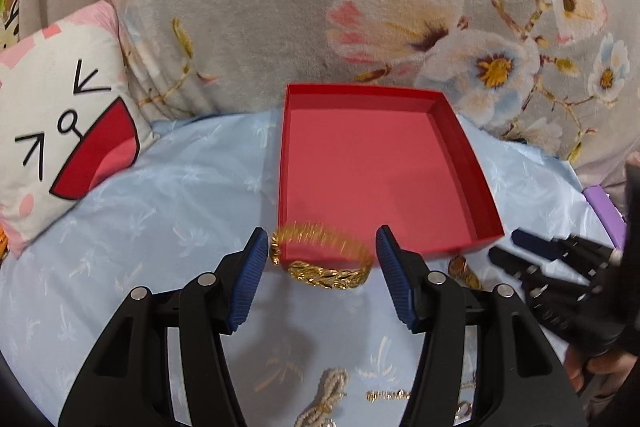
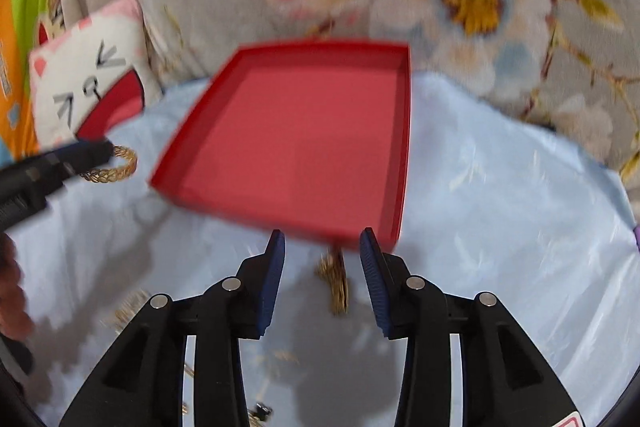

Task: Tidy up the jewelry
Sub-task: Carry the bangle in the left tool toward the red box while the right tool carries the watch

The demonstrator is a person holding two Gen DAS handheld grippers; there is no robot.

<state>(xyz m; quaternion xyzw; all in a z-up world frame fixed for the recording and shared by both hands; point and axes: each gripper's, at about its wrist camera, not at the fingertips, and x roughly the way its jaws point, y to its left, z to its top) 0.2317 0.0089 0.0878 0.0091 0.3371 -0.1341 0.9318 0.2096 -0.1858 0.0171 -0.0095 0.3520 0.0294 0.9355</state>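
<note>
In the left wrist view, the left gripper (image 1: 322, 247) fills the lower half of the frame, its black arms spread wide and its blue ribbed pads (image 1: 250, 279) well apart. Between the pads sits a gold braided bangle (image 1: 320, 259), tilted and partly blurred, leaning against the near rim of the shallow red cardboard box (image 1: 380, 163) at centre frame. Neither pad touches the bangle; it lies in the gap between the fingertips, closer to the left one. The box rests on a pale blue patterned bedsheet (image 1: 160, 227). Lower down, between the arms, lie a pale beaded chain (image 1: 324, 399) and a thin gold chain (image 1: 388, 395). At the right edge the right gripper (image 1: 520, 247) shows, with a small gold piece (image 1: 464, 271) just beside its tips.

In the right wrist view, which is blurred, the right gripper (image 2: 322, 251) is also open, with its pads (image 2: 272, 279) held apart. A gold chain piece (image 2: 336, 283) lies on the sheet in the gap between them, just below the near rim of the box (image 2: 304, 143), touched by neither pad. At the left edge, the left gripper (image 2: 92, 153) reaches in beside the bangle (image 2: 116, 167).

A white cat-face cushion (image 1: 64, 123) sits at upper left, and a grey floral fleece blanket (image 1: 400, 11) spans the top of the frame.
</note>
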